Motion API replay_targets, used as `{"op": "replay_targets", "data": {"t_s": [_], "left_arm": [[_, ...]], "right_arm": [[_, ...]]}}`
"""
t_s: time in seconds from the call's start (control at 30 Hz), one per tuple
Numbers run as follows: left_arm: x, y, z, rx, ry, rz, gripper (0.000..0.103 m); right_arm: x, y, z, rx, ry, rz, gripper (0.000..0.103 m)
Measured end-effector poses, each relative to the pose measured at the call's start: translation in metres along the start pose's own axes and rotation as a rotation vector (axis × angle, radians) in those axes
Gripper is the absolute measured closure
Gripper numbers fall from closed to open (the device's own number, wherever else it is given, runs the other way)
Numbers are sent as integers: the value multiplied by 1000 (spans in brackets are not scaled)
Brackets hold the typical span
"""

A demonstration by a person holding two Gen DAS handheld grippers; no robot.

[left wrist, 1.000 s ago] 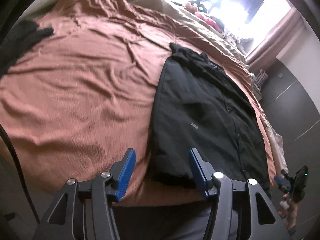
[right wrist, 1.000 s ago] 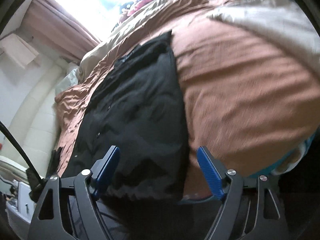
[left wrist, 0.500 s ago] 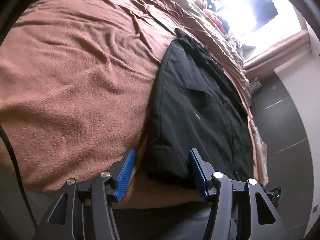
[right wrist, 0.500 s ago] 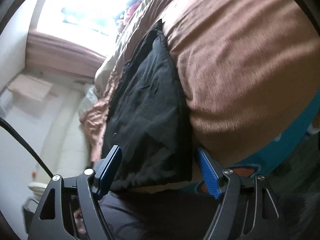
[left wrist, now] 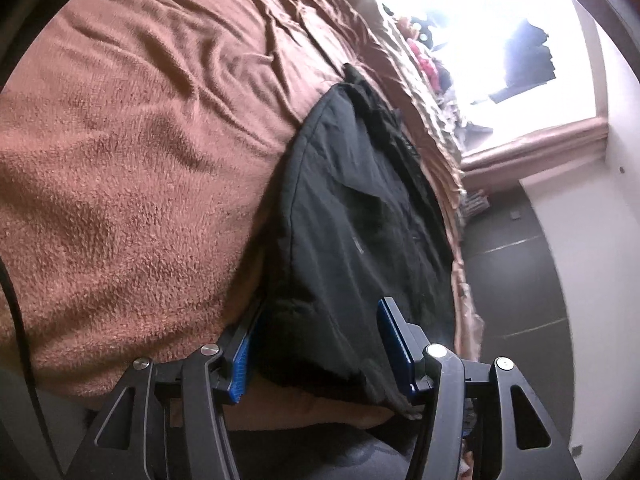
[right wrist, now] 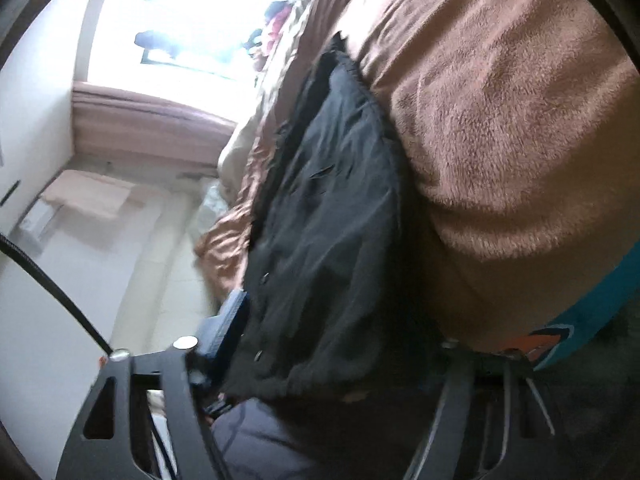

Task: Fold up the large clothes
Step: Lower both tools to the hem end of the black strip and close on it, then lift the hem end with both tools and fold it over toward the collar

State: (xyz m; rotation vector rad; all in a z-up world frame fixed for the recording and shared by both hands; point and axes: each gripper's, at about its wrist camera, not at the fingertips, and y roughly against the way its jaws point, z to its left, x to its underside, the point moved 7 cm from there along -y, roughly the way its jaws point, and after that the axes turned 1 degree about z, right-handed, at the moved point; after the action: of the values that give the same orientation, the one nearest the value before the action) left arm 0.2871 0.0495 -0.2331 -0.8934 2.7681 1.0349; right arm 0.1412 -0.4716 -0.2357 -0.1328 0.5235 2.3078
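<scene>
A black jacket point(left wrist: 352, 216) lies lengthwise on a bed covered with a brown fleece blanket point(left wrist: 132, 168). My left gripper point(left wrist: 320, 348) is open, its blue pads on either side of the jacket's near hem corner, one pad pressed down between jacket and blanket. In the right wrist view the jacket point(right wrist: 320, 240) fills the middle, and my right gripper point(right wrist: 332, 344) is open around the other near hem corner. Its left blue finger point(right wrist: 228, 320) shows; the right finger is blurred and partly hidden under the blanket point(right wrist: 500, 128).
A bright window point(left wrist: 500, 40) with pink curtains lies beyond the bed's far end. A dark wall panel point(left wrist: 516, 280) stands to the right. A teal cloth point(right wrist: 600, 300) hangs under the blanket edge. A black cable point(right wrist: 48, 280) crosses the right wrist view.
Both grippers have moved down and forward onto the jacket's near hem, tilting sideways. The hem now sits between the jaws of each. Both stay open.
</scene>
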Motion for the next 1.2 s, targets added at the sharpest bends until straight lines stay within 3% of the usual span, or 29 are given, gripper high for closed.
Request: {"op": "replay_targets", "data": {"t_s": [0.03, 0.13, 0.2, 0.3, 0.43, 0.73, 1.2], "left_arm": [[1, 0, 1, -15, 2, -3, 47], [2, -1, 4, -55, 36, -30, 54], [1, -4, 13, -80, 79, -41, 73], [2, 2, 20, -75, 126, -59, 87], [1, 17, 12, -63, 141, -113, 94], [-8, 64, -35, -23, 58, -194, 96], [2, 175, -84, 52, 18, -358, 96]], "right_arm": [[-1, 0, 2, 12, -11, -9, 45], [-3, -11, 4, 42, -37, -13, 64], [-4, -16, 5, 67, -47, -2, 88], [-8, -23, 16, 71, -54, -10, 99], [-9, -9, 33, 78, -55, -40, 102], [-13, 23, 90, 33, 21, -98, 103], [25, 71, 150, -12, 145, -151, 103]]}}
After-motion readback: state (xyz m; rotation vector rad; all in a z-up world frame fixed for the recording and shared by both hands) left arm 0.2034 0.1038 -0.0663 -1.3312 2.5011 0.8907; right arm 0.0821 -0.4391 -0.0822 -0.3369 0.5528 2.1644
